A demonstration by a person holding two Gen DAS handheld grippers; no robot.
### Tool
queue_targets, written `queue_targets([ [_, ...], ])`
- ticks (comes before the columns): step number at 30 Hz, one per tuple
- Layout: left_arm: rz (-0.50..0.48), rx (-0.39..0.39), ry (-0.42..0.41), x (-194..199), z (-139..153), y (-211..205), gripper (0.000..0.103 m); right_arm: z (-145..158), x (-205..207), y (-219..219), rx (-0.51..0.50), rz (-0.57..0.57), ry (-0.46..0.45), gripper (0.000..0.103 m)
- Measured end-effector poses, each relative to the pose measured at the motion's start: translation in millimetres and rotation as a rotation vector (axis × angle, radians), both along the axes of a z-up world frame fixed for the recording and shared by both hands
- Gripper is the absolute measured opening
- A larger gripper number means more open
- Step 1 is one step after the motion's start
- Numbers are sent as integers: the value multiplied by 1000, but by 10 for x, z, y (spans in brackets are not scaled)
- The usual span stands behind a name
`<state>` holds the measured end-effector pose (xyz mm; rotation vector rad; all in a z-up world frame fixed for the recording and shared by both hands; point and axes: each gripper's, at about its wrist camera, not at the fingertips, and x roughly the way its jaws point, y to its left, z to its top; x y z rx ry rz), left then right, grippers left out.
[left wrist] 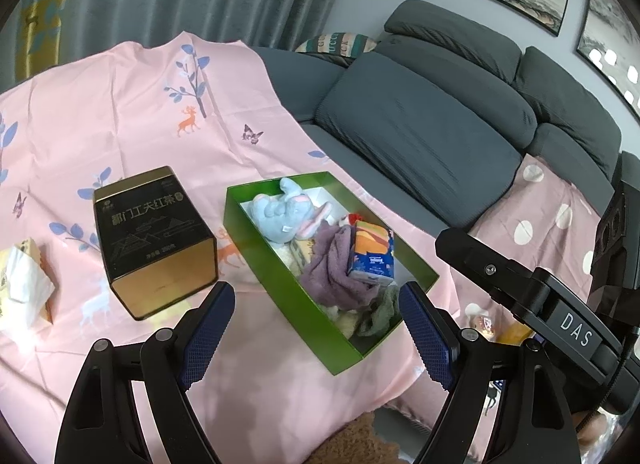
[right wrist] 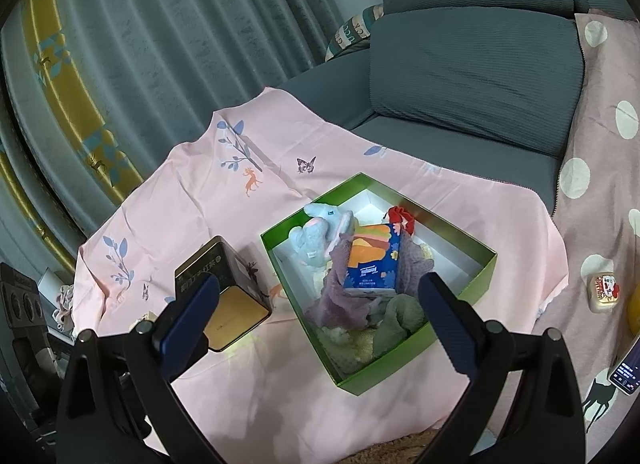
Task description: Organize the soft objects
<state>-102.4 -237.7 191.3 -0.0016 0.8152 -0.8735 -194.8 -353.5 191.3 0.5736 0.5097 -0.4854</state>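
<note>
A green box [left wrist: 280, 284] [right wrist: 452, 328] sits on the pink cloth. In it lie a blue plush elephant [left wrist: 280, 216] [right wrist: 320, 232], a purple towel [left wrist: 336, 272] [right wrist: 340, 296], a grey-green cloth [left wrist: 380, 312] [right wrist: 400, 312], a red soft item [right wrist: 400, 218] and a blue-orange tissue pack [left wrist: 374, 256] [right wrist: 374, 260] on top. My left gripper [left wrist: 316, 328] is open and empty, held above the box's near end. My right gripper [right wrist: 316, 320] is open and empty above the box.
A black-and-gold tea tin [left wrist: 154, 240] [right wrist: 224, 296] stands left of the box. A tissue packet [left wrist: 24, 284] lies at the far left. A grey sofa [left wrist: 420, 136] is behind. A small case [right wrist: 604, 292] and a phone [right wrist: 628, 372] lie on the dotted blanket at right.
</note>
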Motion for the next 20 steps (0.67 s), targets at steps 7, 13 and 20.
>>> queue_targets([
  [7, 5, -2, 1, 26, 1, 30, 85, -4, 24, 10, -4, 2, 4, 100],
  [13, 4, -4, 2, 31, 3, 31, 85, -20, 68, 9, -5, 0, 12, 100],
  [20, 10, 0, 6, 52, -4, 56, 85, -58, 115, -2, 1, -1, 20, 100],
])
